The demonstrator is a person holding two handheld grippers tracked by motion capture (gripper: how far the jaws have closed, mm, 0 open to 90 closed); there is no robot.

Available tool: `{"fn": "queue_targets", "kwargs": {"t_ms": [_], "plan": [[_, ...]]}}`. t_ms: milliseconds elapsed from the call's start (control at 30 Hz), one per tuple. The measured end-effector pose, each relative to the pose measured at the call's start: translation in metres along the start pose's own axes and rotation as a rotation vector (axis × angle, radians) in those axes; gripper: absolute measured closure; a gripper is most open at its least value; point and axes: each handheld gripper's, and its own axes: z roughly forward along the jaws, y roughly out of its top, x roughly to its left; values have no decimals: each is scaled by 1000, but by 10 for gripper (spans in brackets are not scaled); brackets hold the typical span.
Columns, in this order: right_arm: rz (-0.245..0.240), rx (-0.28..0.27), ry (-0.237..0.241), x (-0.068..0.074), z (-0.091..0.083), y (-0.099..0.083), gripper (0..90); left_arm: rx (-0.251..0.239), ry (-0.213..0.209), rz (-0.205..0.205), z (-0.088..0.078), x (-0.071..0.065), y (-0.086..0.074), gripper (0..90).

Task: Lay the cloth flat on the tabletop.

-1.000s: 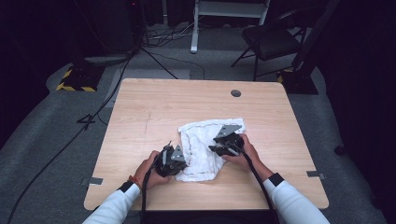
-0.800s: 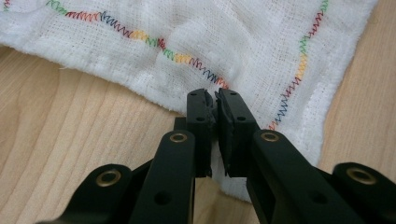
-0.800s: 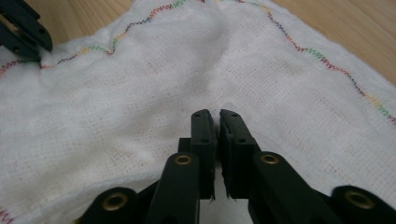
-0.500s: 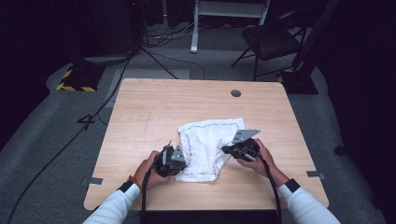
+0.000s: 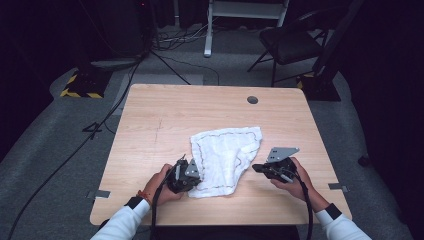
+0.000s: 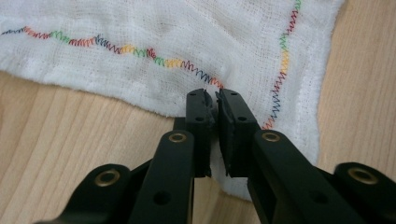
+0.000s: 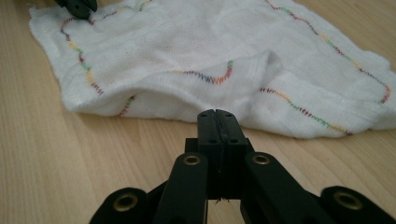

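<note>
A white gauze cloth (image 5: 225, 155) with a multicolour stitched border lies partly folded on the wooden table (image 5: 165, 115). My left gripper (image 5: 189, 172) sits at the cloth's near left corner. In the left gripper view its jaws (image 6: 212, 100) are pinched together on the cloth (image 6: 140, 28), just past the stitched line. My right gripper (image 5: 257, 167) rests just off the cloth's right edge, over bare wood. In the right gripper view its jaws (image 7: 217, 114) are shut with nothing between them, and the folded cloth (image 7: 187, 46) lies a little ahead. The left gripper (image 7: 77, 7) shows at that view's top left.
A round cable hole (image 5: 252, 99) sits near the table's far right. Bare wood surrounds the cloth on every side. Beyond the table stand a dark chair (image 5: 295, 45) and a white stand (image 5: 247, 10), with cables on the floor.
My right gripper has left the top of the cloth and moved right, onto bare wood. The cloth now lies more spread out toward the right. The left gripper stays put.
</note>
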Motion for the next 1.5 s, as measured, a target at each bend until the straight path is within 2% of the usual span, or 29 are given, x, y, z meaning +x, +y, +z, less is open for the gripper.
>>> {"fn": "queue_targets", "kwargs": {"t_ms": [167,200,267,333,433,567,667,733,833,867,900,967,1033,1100,1133,1167,1200,1233,1267,1333,1433,1467,1500], "plan": [[34,-1,-3,-1,-9,-12,895,2,0,6,-1,-2,0,818],[37,-7,-6,0,-10,-12,832,1,2,11,0,-3,0,812],[40,-27,-24,0,-10,-8,785,2,2,20,1,-4,2,806],[34,-39,-30,1,-6,-1,696,0,-3,14,1,-4,2,800],[13,-52,-41,0,0,8,650,-14,-17,12,3,-3,3,801],[21,-90,-53,-3,8,22,605,-17,-19,10,3,-2,2,801],[28,-95,-56,-5,15,30,566,-15,-19,13,3,-2,2,801],[35,-92,-59,-6,18,33,549,-15,-19,14,3,-2,2,800],[46,-50,-59,-9,36,37,481,-17,-18,16,3,-3,2,799],[46,-50,-59,-9,36,37,481,-17,-17,17,3,-3,2,799],[64,-21,-43,-11,44,36,452,-16,-18,17,3,-2,2,799],[80,24,-23,-13,52,33,448,-20,-20,16,3,-2,2,797],[94,60,1,-15,56,28,507,-21,-20,14,3,-2,2,797],[95,77,23,-15,56,25,625,-21,-20,13,3,-1,2,795],[84,72,22,-14,55,25,715,-20,-20,14,3,-1,1,795],[84,72,22,-14,55,25,715,-20,-20,14,3,-1,1,794],[45,59,17,-12,47,23,836,-19,-17,16,3,-2,2,793],[45,59,17,-12,47,23,836,-19,-17,16,3,-2,2,791],[30,39,29,-10,39,22,880,-20,-16,15,3,-2,2,790],[11,37,34,-8,31,19,885,-20,-17,14,3,-1,1,788],[13,34,36,-4,14,9,886,-21,-16,11,3,-2,1,787],[13,34,36,-4,14,9,886,-21,-16,11,3,-2,1,786],[18,34,30,-2,1,0,886,-19,-14,12,3,-2,2,786]]}}
